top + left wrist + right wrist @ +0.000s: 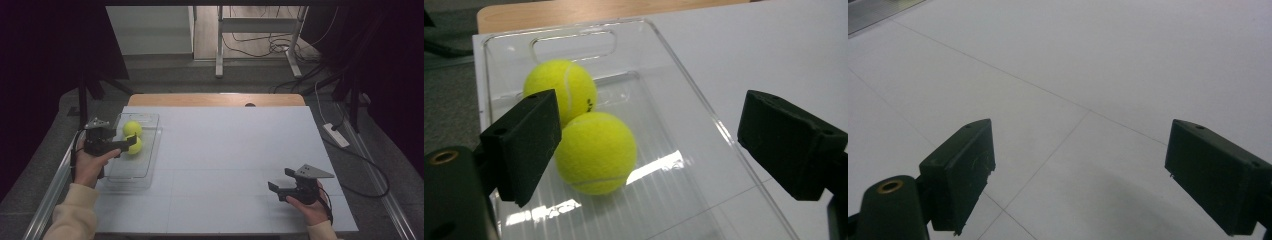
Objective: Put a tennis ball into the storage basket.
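The left tool (649,145) stands wide, empty, above the clear tray (704,120); the right tool (1080,180) is wide too. If it bumps the near ball (596,152), that ball may push the far ball (564,87) or roll in the tray.

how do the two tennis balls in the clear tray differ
The near tennis ball lies closer to the left gripper, partly between its open jaws, while the far tennis ball sits behind it toward the tray's handle end. The far tennis ball shows dark print beside its white seam; the near tennis ball shows just a faint seam low down. Both are yellow-green, look alike in size, appear to touch, and rest inside the clear tray.
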`<state>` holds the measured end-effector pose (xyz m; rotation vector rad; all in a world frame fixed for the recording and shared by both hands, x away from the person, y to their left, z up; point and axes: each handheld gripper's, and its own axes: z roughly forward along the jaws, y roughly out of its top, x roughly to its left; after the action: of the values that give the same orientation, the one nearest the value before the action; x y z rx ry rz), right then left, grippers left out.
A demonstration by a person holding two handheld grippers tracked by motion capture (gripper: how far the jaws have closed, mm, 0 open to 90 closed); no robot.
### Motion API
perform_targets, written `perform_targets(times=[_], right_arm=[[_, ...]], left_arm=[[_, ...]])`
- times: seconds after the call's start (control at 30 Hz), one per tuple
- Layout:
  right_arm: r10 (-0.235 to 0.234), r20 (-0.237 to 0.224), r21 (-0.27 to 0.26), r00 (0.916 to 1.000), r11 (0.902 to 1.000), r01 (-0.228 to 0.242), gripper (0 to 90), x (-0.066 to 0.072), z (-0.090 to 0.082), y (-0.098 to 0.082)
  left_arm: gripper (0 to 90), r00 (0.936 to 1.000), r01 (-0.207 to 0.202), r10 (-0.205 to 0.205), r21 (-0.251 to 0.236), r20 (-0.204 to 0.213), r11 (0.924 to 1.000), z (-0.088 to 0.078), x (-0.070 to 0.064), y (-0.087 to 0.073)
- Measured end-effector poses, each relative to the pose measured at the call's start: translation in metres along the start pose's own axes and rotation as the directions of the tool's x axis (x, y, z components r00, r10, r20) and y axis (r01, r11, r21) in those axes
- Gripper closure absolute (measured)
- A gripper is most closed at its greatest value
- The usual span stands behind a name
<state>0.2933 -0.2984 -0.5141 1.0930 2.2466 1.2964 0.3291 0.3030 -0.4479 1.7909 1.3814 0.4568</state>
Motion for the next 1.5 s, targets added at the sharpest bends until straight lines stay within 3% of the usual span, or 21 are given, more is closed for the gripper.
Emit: perform_targets(times=[0.5, 1.0, 1.3, 1.5], right_arm=[[-0.008, -0.005, 0.000, 1.0000, 1.0000, 0.008, 12.2, -0.001, -0.002, -0.001], [-0.004, 0.010, -0.007, 0.9999, 1.0000, 0.004, 12.2, 0.001, -0.008, -0.002], [-0.001, 0.019, -0.014, 0.9998, 0.9999, 0.001, 12.2, -0.003, -0.009, 0.000], [-0.002, 0.019, -0.014, 0.9998, 0.9999, 0.002, 12.2, -0.004, -0.008, 0.000]], left_arm=[[11.8, 0.9971, -0.040, 0.043, -0.042, 0.063, 0.9983, -0.004, -0.025, -0.004], [11.8, 0.9904, -0.070, 0.078, -0.071, 0.114, 0.9950, -0.012, -0.046, -0.021], [12.1, 0.9773, -0.120, 0.133, -0.085, 0.165, 0.9891, -0.012, -0.075, -0.038], [11.9, 0.9711, -0.124, 0.141, -0.096, 0.192, 0.9876, -0.008, -0.087, -0.049]])
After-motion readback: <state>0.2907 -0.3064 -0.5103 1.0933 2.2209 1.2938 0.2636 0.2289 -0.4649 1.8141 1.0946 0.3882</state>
